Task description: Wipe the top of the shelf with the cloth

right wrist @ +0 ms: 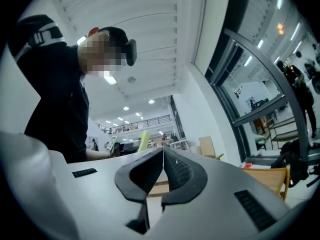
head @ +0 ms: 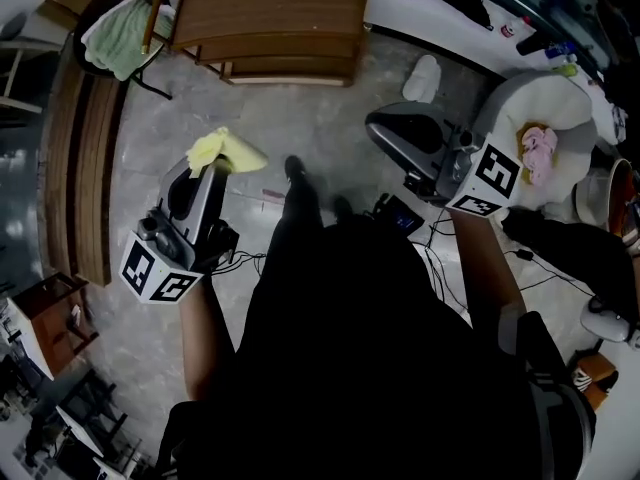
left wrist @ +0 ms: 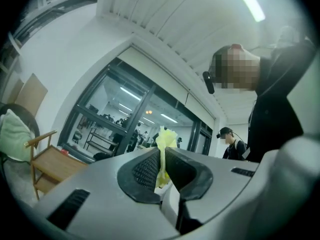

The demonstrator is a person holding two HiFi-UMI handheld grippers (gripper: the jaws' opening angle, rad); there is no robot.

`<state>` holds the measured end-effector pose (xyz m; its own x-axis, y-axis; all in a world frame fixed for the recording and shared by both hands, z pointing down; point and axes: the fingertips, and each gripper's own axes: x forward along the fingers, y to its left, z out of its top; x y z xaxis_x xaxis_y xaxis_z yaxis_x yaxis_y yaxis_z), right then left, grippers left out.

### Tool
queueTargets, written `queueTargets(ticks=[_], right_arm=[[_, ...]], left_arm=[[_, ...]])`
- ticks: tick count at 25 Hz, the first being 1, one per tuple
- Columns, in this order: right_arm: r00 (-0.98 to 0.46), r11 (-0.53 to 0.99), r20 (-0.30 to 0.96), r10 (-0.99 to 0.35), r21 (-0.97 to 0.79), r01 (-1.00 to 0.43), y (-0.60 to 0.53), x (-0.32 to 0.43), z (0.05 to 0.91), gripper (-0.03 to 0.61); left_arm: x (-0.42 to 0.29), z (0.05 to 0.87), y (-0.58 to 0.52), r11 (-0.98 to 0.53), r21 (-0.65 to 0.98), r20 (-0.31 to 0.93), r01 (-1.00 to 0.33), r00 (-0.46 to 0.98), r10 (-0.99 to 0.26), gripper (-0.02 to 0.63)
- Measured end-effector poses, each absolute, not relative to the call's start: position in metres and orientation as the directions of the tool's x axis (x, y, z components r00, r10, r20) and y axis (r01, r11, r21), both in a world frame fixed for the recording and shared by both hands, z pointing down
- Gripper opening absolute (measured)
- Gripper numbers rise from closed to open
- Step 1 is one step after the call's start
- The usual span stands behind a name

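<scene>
Left gripper [head: 207, 171]: held low at the person's left side, marker cube toward the body, tip pointing away toward the shelf.
Left fingers [left wrist: 144, 172]: clenched on the cloth; in the left gripper view a thin yellow strip runs up between the two pads and pokes out past their tips.
Cloth [head: 228, 151]: yellow and crumpled, bunched at the left gripper's tip. In the head view it shows over the grey floor [head: 300, 118], well apart from the shelf.
Shelf [head: 270, 8]: wooden, at the top of the head view, its brown top facing the camera; neither gripper touches it.
Right gripper [head: 380, 123]: held out at the person's right side, apart from the left one.
Right fingers [right wrist: 181, 172]: pressed together at the tips, with nothing between them.
Chair [head: 150, 28]: wooden, just left of the shelf, with a pale green towel [head: 115, 33] draped on it.
Armchair [head: 545, 103]: white, at the right, near the right gripper.
</scene>
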<state>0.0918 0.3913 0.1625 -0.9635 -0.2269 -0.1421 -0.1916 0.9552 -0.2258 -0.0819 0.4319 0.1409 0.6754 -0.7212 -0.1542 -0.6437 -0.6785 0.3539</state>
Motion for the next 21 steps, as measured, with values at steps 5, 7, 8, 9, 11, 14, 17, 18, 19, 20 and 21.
queueTargets(ticks=[5, 7, 8, 9, 11, 14, 17, 18, 19, 20, 21], right_arm=[[-0.979, 0.973, -0.113, -0.17, -0.174, -0.149, 0.413, 0.087, 0.17, 0.025], [-0.981, 0.98, -0.112, -0.157, -0.144, -0.14, 0.42, 0.085, 0.166, 0.025], [-0.98, 0.981, -0.121, -0.158, -0.136, -0.141, 0.424, 0.087, 0.163, 0.025], [-0.977, 0.98, -0.135, -0.164, -0.133, -0.146, 0.428, 0.09, 0.159, 0.025], [-0.972, 0.98, -0.157, -0.176, -0.125, -0.157, 0.433, 0.098, 0.15, 0.025], [-0.971, 0.984, -0.166, -0.17, -0.077, -0.159, 0.437, 0.096, 0.136, 0.025], [-0.975, 0.99, -0.171, -0.143, -0.038, -0.138, 0.443, 0.089, 0.124, 0.025], [-0.976, 0.99, -0.169, -0.139, -0.039, -0.134, 0.443, 0.088, 0.123, 0.025], [-0.977, 0.99, -0.165, -0.137, -0.043, -0.131, 0.443, 0.087, 0.122, 0.025], [-0.978, 0.99, -0.16, -0.136, -0.046, -0.13, 0.442, 0.086, 0.121, 0.025], [-0.979, 0.99, -0.156, -0.135, -0.05, -0.128, 0.442, 0.085, 0.12, 0.025]], left_arm=[[-0.045, 0.151, 0.451, -0.712, 0.312, -0.056, -0.629, 0.736, -0.675, 0.018], [-0.042, 0.136, 0.454, -0.719, 0.363, -0.115, -0.592, 0.738, -0.665, 0.018], [-0.04, 0.122, 0.456, -0.729, 0.391, -0.166, -0.562, 0.736, -0.656, 0.018], [-0.036, 0.109, 0.457, -0.744, 0.402, -0.211, -0.534, 0.737, -0.643, 0.018], [-0.024, 0.094, 0.457, -0.772, 0.374, -0.232, -0.514, 0.753, -0.615, 0.018], [-0.005, 0.092, 0.456, -0.791, 0.288, -0.153, -0.54, 0.789, -0.595, 0.018], [0.001, 0.091, 0.461, -0.797, 0.211, -0.102, -0.566, 0.798, -0.594, 0.018], [0.0, 0.094, 0.461, -0.792, 0.199, -0.086, -0.578, 0.794, -0.601, 0.018], [-0.001, 0.096, 0.46, -0.785, 0.194, -0.068, -0.588, 0.79, -0.609, 0.018], [-0.002, 0.099, 0.459, -0.778, 0.192, -0.051, -0.598, 0.786, -0.616, 0.018], [-0.003, 0.102, 0.457, -0.771, 0.19, -0.033, -0.607, 0.781, -0.623, 0.018]])
